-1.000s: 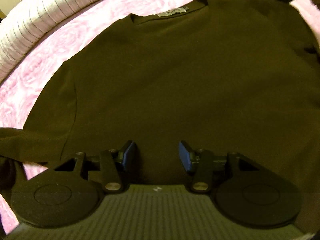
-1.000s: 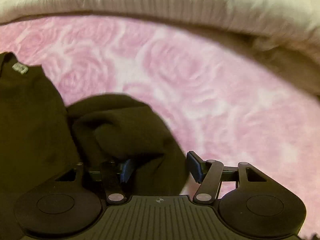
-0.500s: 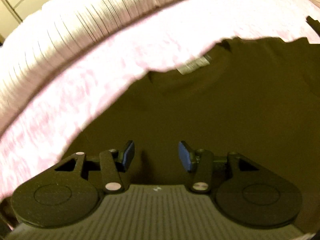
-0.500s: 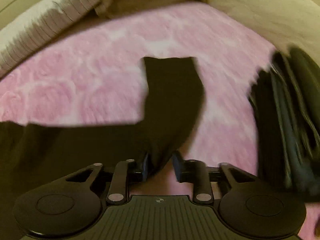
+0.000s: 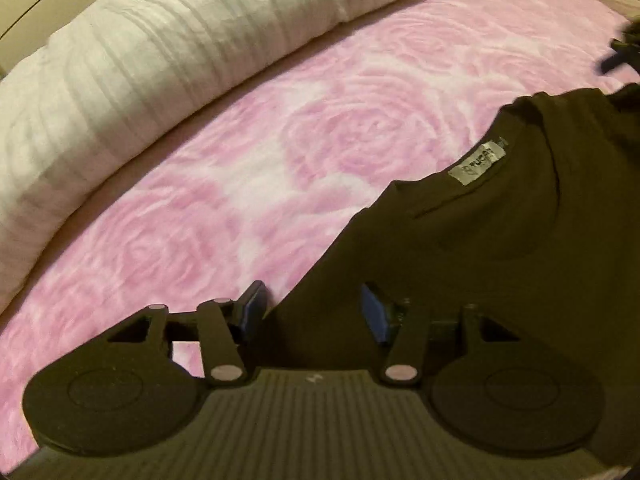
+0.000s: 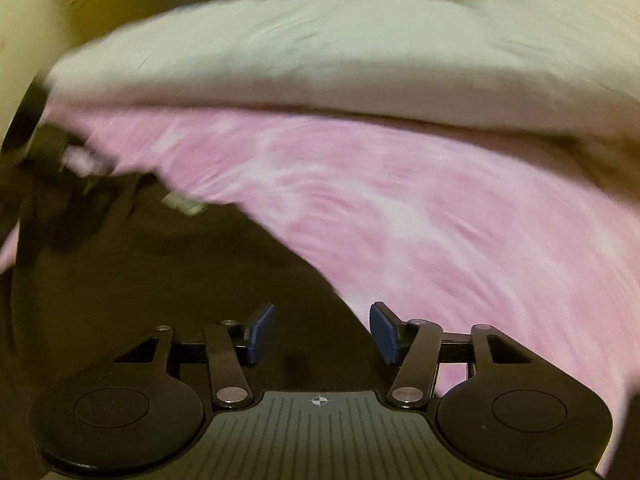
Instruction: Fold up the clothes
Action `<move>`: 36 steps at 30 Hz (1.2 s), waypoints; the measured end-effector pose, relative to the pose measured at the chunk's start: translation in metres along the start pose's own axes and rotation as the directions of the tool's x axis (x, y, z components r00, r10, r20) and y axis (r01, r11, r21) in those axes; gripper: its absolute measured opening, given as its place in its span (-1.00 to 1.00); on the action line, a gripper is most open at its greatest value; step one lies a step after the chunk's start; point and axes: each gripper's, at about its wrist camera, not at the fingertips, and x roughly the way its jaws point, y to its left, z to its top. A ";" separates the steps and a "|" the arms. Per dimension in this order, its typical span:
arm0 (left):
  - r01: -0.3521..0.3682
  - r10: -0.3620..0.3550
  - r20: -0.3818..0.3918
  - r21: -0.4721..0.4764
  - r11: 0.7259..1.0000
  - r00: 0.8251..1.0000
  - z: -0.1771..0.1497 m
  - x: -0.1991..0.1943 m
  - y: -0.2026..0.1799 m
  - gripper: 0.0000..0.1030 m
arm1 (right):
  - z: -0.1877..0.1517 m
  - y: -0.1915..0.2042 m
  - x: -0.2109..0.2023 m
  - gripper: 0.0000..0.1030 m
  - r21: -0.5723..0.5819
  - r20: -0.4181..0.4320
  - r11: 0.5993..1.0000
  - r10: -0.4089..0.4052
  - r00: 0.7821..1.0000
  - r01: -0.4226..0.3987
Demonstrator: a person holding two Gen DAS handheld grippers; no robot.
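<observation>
I have the dark sweater [image 5: 500, 264] lying on the pink rose-patterned bed cover [image 5: 248, 184], neck label [image 5: 478, 163] up and its collar toward the pale striped bolster [image 5: 152, 64] at the head of the bed. My left claw [image 5: 312, 312] hangs with its pads spread wide, holding nothing, right over the sweater's left shoulder edge, where dark cloth meets pink. My right claw [image 6: 322, 334] is just as wide and just as empty, over the opposite edge of the garment; that view is smeared with motion, so I read its position only roughly.

How far the folding has gone I cannot settle: the body looks flat and broad, but the sleeves are out of sight in both views.

The risks I see from here: closing on the seam line could pinch the bed cover along with the sweater and drag it up. The cloth is soft and thick, so a shallow bite may catch only the top layer and let the back slide, leaving a skewed fold. With the right view blurred, my two claws may bite at unequal heights and twist the garment
</observation>
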 end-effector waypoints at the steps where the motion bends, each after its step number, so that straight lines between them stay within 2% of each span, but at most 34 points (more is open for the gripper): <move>1: 0.013 -0.013 0.006 0.004 1.000 1.000 -0.001 0.001 0.000 -0.14 | 0.008 0.007 0.015 0.09 -0.060 -0.010 0.998 0.005 1.000 -0.006; 3: 0.040 -0.040 0.017 0.015 0.999 0.999 -0.002 0.001 -0.001 -0.37 | 0.021 0.018 0.043 0.09 -0.150 -0.045 0.988 0.020 0.999 -0.026; 4: 0.043 -0.043 0.023 0.026 0.999 0.999 -0.004 -0.002 -0.003 -0.61 | 0.022 0.019 0.055 0.08 -0.168 -0.072 0.985 0.024 0.997 -0.036; 5: 0.037 -0.039 0.029 0.047 0.998 0.999 -0.005 -0.005 -0.006 -0.89 | 0.022 0.019 0.066 -0.02 -0.181 -0.101 0.982 0.026 0.995 -0.044; 6: 0.024 -0.026 0.036 0.058 0.998 0.999 -0.007 -0.008 -0.009 -0.95 | 0.021 0.018 0.075 -0.35 -0.177 -0.126 0.983 0.018 0.992 -0.041; 7: 0.010 -0.013 0.043 0.070 0.998 0.999 -0.008 -0.012 -0.011 -0.96 | 0.020 0.017 0.075 -0.81 -0.157 -0.123 0.987 0.009 0.992 -0.028; 8: -0.004 0.000 0.050 0.080 0.997 0.999 -0.009 -0.016 -0.014 -0.96 | 0.022 0.019 0.073 -0.94 -0.149 -0.123 0.989 -0.006 0.992 -0.013; 9: -0.020 0.015 0.074 0.059 0.998 0.997 -0.009 -0.023 -0.010 -0.96 | 0.025 0.022 0.070 -0.95 -0.144 -0.124 0.990 -0.021 0.992 0.003; 12: -0.069 0.068 0.138 0.001 0.998 0.988 -0.004 -0.042 0.008 -0.96 | 0.044 0.030 0.053 -0.95 -0.192 -0.052 0.979 -0.076 0.996 0.065; 14: -0.100 0.103 0.154 -0.027 0.995 0.983 0.005 -0.045 0.026 -0.95 | 0.065 0.026 0.055 -0.95 -0.195 -0.012 0.976 -0.096 0.995 0.092; 18: -0.165 0.181 0.125 -0.132 0.977 0.975 0.019 -0.026 0.050 -0.93 | 0.098 0.020 0.079 -0.95 -0.199 0.035 0.971 -0.125 0.992 0.130; 20: -0.176 0.196 0.094 -0.187 0.967 0.976 0.018 -0.012 0.054 -0.75 | 0.104 0.023 0.097 -0.93 -0.195 0.039 0.969 -0.147 0.988 0.152; 21: -0.181 0.202 0.079 -0.214 0.960 0.976 0.017 -0.005 0.056 -0.70 | 0.099 0.026 0.095 -0.87 -0.176 0.048 0.971 -0.155 0.987 0.161; 23: -0.191 0.222 0.089 -0.274 0.943 0.971 0.003 -0.008 0.054 -0.37 | 0.088 0.033 0.086 -0.57 -0.132 0.069 0.975 -0.170 0.983 0.177; 25: -0.197 0.240 0.108 -0.313 0.929 0.965 -0.019 -0.023 0.051 -0.37 | 0.077 0.040 0.078 -0.35 -0.087 0.088 0.977 -0.185 0.979 0.193; 27: -0.196 0.252 0.109 -0.368 0.909 0.962 -0.044 -0.043 0.046 -0.37 | 0.065 0.047 0.070 -0.31 -0.042 0.107 0.977 -0.202 0.974 0.207; 29: -0.219 0.282 0.091 -0.423 0.879 0.955 -0.076 -0.069 0.041 -0.37 | 0.039 0.054 0.056 -0.31 0.052 0.083 0.990 -0.138 0.987 0.134; 32: -0.306 0.353 0.021 -0.456 0.836 0.935 -0.126 -0.105 0.033 -0.37 | -0.011 0.066 0.050 -0.31 0.171 -0.031 0.984 -0.049 0.998 0.053; 33: -0.331 0.370 -0.008 -0.465 0.821 0.929 -0.141 -0.117 0.034 -0.37 | -0.031 0.069 0.049 -0.31 0.196 -0.076 0.979 -0.042 0.996 0.057; 36: -0.397 0.407 -0.098 -0.508 0.764 0.908 -0.183 -0.149 0.047 -0.35 | -0.067 0.080 0.025 -0.31 0.164 -0.086 0.980 -0.101 0.991 0.114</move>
